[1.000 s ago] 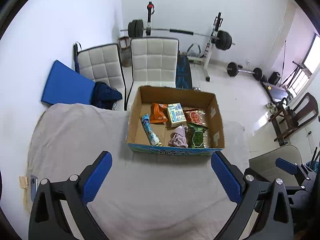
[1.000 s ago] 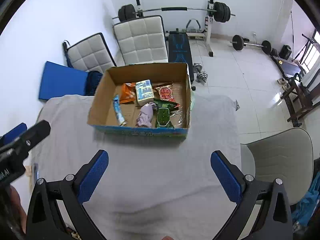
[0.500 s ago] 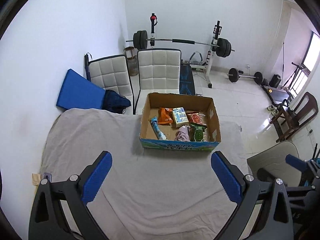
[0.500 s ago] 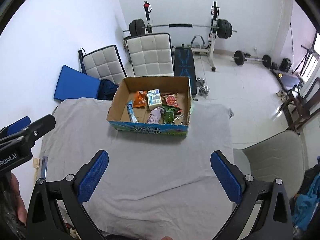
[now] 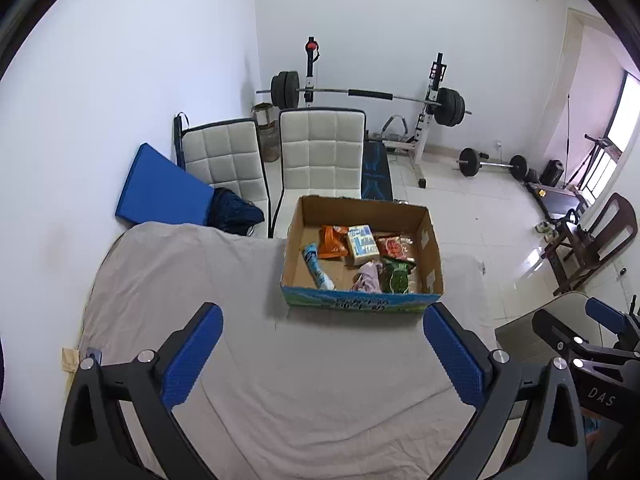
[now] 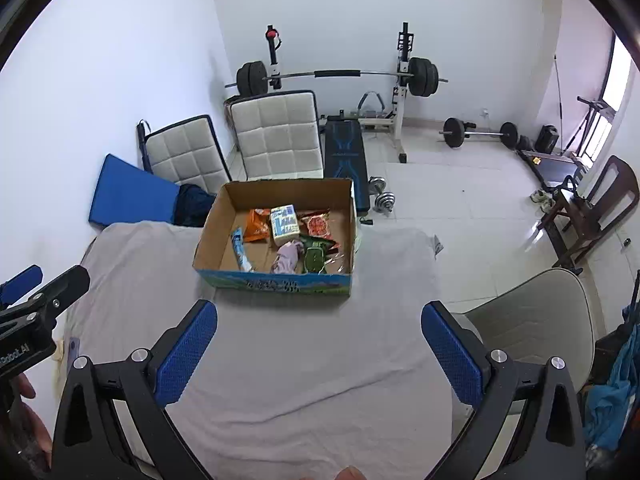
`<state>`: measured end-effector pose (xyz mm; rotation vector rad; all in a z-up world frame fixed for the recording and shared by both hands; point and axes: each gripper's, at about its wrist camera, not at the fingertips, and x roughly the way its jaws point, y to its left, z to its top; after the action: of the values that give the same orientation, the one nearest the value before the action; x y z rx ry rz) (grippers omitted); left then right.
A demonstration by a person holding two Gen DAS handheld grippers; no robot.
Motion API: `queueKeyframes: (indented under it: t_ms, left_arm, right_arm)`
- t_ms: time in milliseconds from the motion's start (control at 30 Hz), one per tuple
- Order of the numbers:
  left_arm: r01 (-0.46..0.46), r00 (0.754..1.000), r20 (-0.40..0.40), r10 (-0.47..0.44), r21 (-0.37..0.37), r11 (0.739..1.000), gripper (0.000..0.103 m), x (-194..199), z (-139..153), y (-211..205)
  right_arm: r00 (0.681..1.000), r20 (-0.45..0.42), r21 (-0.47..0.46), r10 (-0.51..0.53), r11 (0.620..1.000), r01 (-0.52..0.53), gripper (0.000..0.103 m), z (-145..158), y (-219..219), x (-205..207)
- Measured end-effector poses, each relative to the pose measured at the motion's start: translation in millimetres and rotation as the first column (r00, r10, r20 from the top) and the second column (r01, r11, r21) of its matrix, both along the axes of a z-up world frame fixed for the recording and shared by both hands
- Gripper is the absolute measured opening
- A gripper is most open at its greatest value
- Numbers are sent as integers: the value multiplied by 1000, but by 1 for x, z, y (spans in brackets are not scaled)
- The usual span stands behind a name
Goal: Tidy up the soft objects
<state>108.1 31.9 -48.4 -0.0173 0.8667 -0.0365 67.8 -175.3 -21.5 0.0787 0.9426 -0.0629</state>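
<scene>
An open cardboard box (image 5: pixel 431 258) (image 6: pixel 208 232) stands at the far side of a table under a grey cloth (image 5: pixel 280 380) (image 6: pixel 304 360). In it lie an orange packet (image 5: pixel 331 238), a blue-and-white pack (image 5: pixel 362 245), a red snack bag (image 5: pixel 392 246), a green bag (image 5: pixel 398 278), a pink cloth (image 5: pixel 370 276) and a blue tube (image 5: pixel 318 266). My left gripper (image 5: pixel 322 350) is open and empty, well short of the box. My right gripper (image 6: pixel 318 346) is open and empty too, also short of it.
Two white padded chairs (image 5: pixel 320 160) and a blue mat (image 5: pixel 160 192) stand behind the table. A weight bench with barbell (image 5: pixel 400 98) stands by the back wall. A beige chair (image 6: pixel 532 320) sits at the table's right. Wooden chairs (image 5: pixel 600 240) stand far right.
Both grippers have drawn back and up from the box, which now looks smaller and farther away. Both stay open and empty.
</scene>
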Motion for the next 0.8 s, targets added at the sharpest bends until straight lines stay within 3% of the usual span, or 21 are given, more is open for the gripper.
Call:
queueKeyframes:
  t_ms: [800]
  left_arm:
    - [-16, 1000, 24, 16, 30, 999, 103, 21, -7, -9]
  right_arm:
    - [1000, 17, -25, 6, 1000, -6, 103, -2, -3, 34]
